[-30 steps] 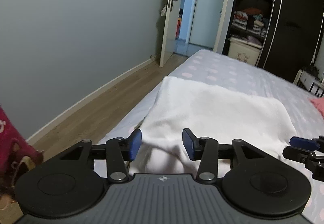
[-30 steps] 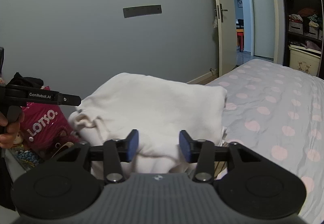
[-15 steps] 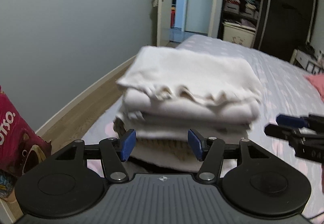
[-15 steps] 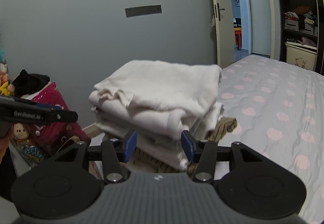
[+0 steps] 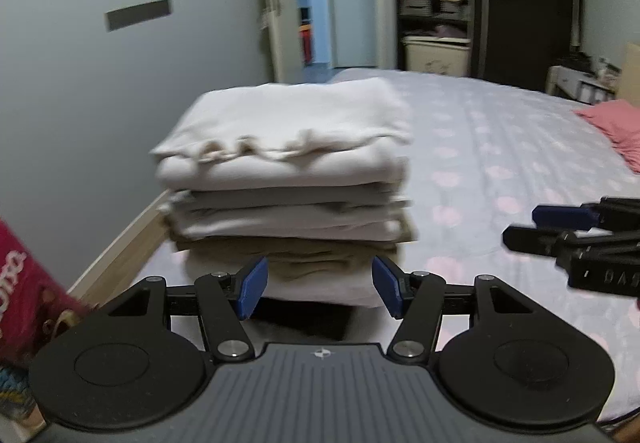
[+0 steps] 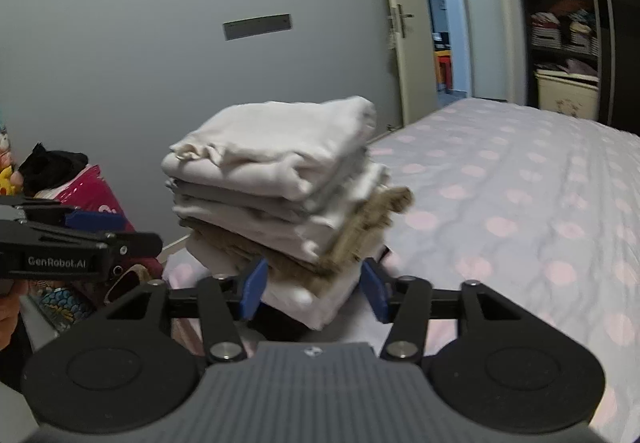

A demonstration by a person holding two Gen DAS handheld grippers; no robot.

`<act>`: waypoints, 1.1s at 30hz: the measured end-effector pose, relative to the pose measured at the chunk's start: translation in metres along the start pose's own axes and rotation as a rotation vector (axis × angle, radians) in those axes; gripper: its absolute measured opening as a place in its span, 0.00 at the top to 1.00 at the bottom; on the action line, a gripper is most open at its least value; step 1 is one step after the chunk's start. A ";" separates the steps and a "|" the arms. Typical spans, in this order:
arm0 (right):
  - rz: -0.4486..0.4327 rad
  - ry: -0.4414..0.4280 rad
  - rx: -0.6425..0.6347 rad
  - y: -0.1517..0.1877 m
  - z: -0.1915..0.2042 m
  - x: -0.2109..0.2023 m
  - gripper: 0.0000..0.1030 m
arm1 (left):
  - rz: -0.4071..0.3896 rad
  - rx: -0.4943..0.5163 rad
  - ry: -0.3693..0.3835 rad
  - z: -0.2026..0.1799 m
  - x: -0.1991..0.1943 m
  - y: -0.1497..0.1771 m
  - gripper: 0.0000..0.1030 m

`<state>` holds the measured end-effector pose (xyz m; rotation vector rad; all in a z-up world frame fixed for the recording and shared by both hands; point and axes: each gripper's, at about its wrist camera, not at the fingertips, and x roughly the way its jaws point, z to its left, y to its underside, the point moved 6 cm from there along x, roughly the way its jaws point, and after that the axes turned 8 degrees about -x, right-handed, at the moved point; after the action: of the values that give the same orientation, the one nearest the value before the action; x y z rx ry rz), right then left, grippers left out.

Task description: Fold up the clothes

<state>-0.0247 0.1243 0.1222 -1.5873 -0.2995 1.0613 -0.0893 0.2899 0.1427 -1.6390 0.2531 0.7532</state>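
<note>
Both tools, left tool (image 5: 318,291) and right tool (image 6: 311,293), hang spread and empty before the stack of clothes (image 5: 286,183) at the bed (image 5: 500,163) corner; stacking looks finished, another garment probably next.

A stack of folded clothes (image 5: 286,179) sits on the bed (image 5: 500,163), near its left edge. The left gripper (image 5: 320,287) is just in front of the stack, and the right gripper (image 5: 576,239) is off to its right, over the bed. A bag (image 6: 94,195) is left of the stack, and the door (image 5: 276,3) and wardrobe (image 5: 436,3) are far behind it.
</note>
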 end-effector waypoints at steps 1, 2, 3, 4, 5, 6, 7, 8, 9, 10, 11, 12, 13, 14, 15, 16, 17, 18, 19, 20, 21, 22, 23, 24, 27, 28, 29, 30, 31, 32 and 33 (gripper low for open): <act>0.002 0.013 0.008 0.007 -0.006 -0.007 0.41 | -0.003 0.010 0.020 -0.012 0.001 0.002 0.45; 0.003 0.027 0.013 0.013 -0.012 -0.014 0.41 | -0.002 0.019 0.042 -0.023 0.003 0.004 0.45; 0.005 0.044 0.015 0.020 -0.018 -0.020 0.41 | 0.000 0.029 0.066 -0.035 0.005 0.005 0.45; 0.008 0.062 0.017 0.026 -0.024 -0.027 0.41 | 0.002 0.037 0.086 -0.046 0.007 0.007 0.45; 0.010 0.075 0.024 0.033 -0.030 -0.034 0.41 | 0.001 0.044 0.105 -0.058 0.009 0.008 0.45; 0.014 0.088 0.038 0.040 -0.038 -0.041 0.40 | -0.001 0.053 0.126 -0.071 0.011 0.009 0.45; 0.017 0.100 0.053 0.047 -0.045 -0.049 0.40 | -0.003 0.059 0.146 -0.082 0.013 0.010 0.45; 0.022 0.112 0.070 0.054 -0.053 -0.055 0.40 | -0.003 0.063 0.170 -0.095 0.015 0.012 0.45; 0.028 0.128 0.084 0.061 -0.060 -0.062 0.40 | -0.001 0.065 0.197 -0.107 0.017 0.013 0.45; 0.034 0.144 0.096 0.068 -0.068 -0.068 0.39 | 0.002 0.068 0.223 -0.120 0.019 0.014 0.45; 0.039 0.162 0.104 0.075 -0.074 -0.075 0.39 | 0.003 0.072 0.248 -0.133 0.021 0.015 0.46; 0.043 0.180 0.112 0.081 -0.081 -0.082 0.39 | 0.000 0.077 0.266 -0.145 0.022 0.018 0.45; 0.046 0.200 0.121 0.088 -0.089 -0.089 0.38 | -0.003 0.082 0.283 -0.157 0.024 0.020 0.45; 0.048 0.222 0.128 0.095 -0.095 -0.097 0.38 | -0.003 0.089 0.300 -0.170 0.026 0.024 0.45; 0.050 0.246 0.134 0.101 -0.102 -0.104 0.36 | -0.002 0.092 0.315 -0.182 0.029 0.027 0.45; 0.052 0.273 0.138 0.108 -0.110 -0.112 0.35 | 0.003 0.090 0.331 -0.193 0.032 0.031 0.45; 0.053 0.298 0.143 0.114 -0.116 -0.119 0.35 | 0.008 0.087 0.348 -0.203 0.035 0.036 0.45; 0.054 0.321 0.149 0.120 -0.122 -0.125 0.35 | 0.013 0.084 0.362 -0.214 0.039 0.041 0.45; 0.054 0.340 0.157 0.126 -0.128 -0.131 0.35 | 0.016 0.080 0.374 -0.223 0.042 0.046 0.45; 0.055 0.360 0.168 0.133 -0.134 -0.137 0.35 | 0.015 0.076 0.386 -0.233 0.045 0.051 0.44; 0.057 0.380 0.179 0.141 -0.140 -0.142 0.35 | 0.011 0.072 0.401 -0.243 0.047 0.057 0.44; 0.064 0.399 0.191 0.148 -0.146 -0.147 0.34 | 0.011 0.070 0.412 -0.252 0.050 0.063 0.43; 0.071 0.418 0.202 0.156 -0.151 -0.150 0.34 | 0.016 0.067 0.418 -0.260 0.054 0.068 0.41; 0.076 0.438 0.213 0.163 -0.156 -0.153 0.34 | 0.021 0.066 0.423 -0.268 0.057 0.074 0.40; 0.096 0.484 0.247 0.186 -0.171 -0.158 0.33 | 0.042 0.074 0.434 -0.288 0.067 0.092 0.40; 0.103 0.491 0.258 0.193 -0.176 -0.159 0.32 | 0.052 0.077 0.434 -0.293 0.070 0.097 0.40; 0.109 0.494 0.270 0.199 -0.179 -0.159 0.31 | 0.063 0.078 0.434 -0.298 0.074 0.103 0.39; 0.113 0.499 0.282 0.206 -0.183 -0.159 0.30 | 0.068 0.077 0.433 -0.302 0.077 0.108 0.37; 0.116 0.505 0.294 0.212 -0.187 -0.159 0.29 | 0.069 0.075 0.432 -0.305 0.079 0.113 0.35; 0.118 0.512 0.304 0.217 -0.191 -0.158 0.28 | 0.069 0.071 0.433 -0.308 0.082 0.119 0.33; 0.120 0.518 0.310 0.221 -0.194 -0.157 0.28 | 0.070 0.069 0.432 -0.311 0.085 0.124 0.31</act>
<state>-0.0416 -0.1814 -0.0106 -1.5443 0.3004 0.7068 0.0088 -0.0104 0.0038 -1.7214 0.6390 0.4284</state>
